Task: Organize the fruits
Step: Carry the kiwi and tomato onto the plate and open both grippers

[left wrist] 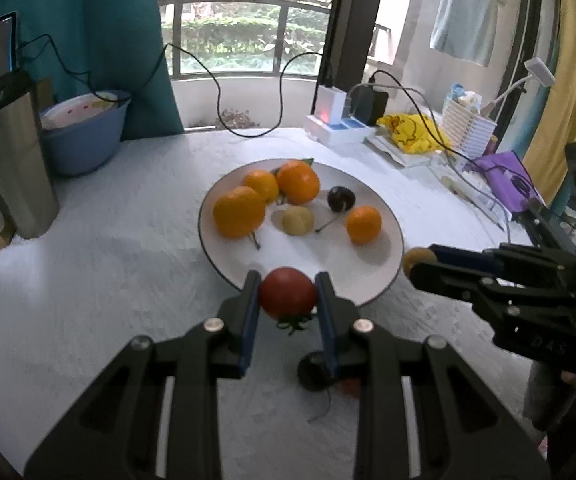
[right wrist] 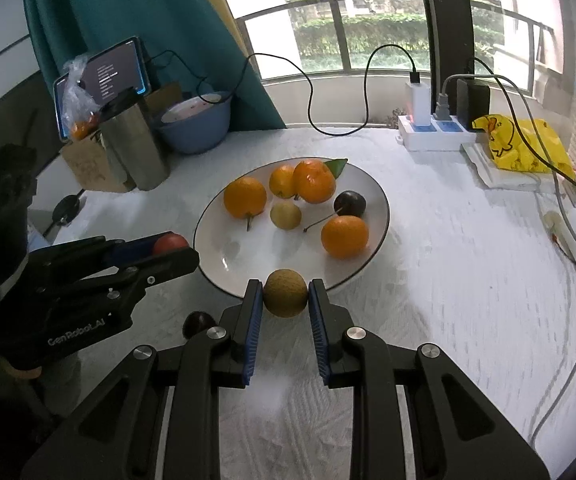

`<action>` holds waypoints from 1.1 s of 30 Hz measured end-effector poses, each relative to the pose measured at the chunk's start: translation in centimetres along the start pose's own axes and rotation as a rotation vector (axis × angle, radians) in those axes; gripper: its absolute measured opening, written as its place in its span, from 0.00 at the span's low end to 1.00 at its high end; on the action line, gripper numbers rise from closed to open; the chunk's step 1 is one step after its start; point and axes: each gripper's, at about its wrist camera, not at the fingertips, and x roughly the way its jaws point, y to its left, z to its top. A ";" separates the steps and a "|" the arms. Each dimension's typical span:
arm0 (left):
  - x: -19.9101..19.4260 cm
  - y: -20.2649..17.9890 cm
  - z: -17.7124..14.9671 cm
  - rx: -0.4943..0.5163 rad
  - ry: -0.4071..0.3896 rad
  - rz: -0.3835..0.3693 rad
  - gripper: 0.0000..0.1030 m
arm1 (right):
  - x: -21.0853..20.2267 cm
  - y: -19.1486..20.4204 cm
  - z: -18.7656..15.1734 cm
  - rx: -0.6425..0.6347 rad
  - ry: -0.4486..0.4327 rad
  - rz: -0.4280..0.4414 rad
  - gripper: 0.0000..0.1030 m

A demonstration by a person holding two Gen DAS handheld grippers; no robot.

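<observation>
Presently, two fruits are being carried toward the white plate (left wrist: 223, 264) at once, one in each gripper. A red tomato (left wrist: 287, 294) is gripped between the jaws of the left gripper (left wrist: 288, 300), held just over the plate's near rim. A dull yellow-green round fruit (right wrist: 285, 293) is clamped in the jaws of the right gripper (right wrist: 285, 294), likewise at the near rim, to the right of the tomato.

The step in hand is judged to be the delivery of both fruits onto the plate. For the next move, each gripper would need to be brought further over a bare patch of the near half of the plate, lowered, and its jaws released without the fruit rolling off.

On the plate, six fruits are counted: four oranges (right wrist: 245, 197), one small pale yellow fruit (right wrist: 285, 215) and one dark plum (right wrist: 350, 203). On the white surface (right wrist: 448, 280), one dark fruit (right wrist: 197, 322) is left near the grippers; something small and red beside it cannot be identified.
</observation>
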 end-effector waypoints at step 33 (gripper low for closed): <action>3.6 1.5 1.5 -0.024 0.030 0.020 0.29 | 4.3 -0.4 1.4 -0.059 0.050 -0.079 0.25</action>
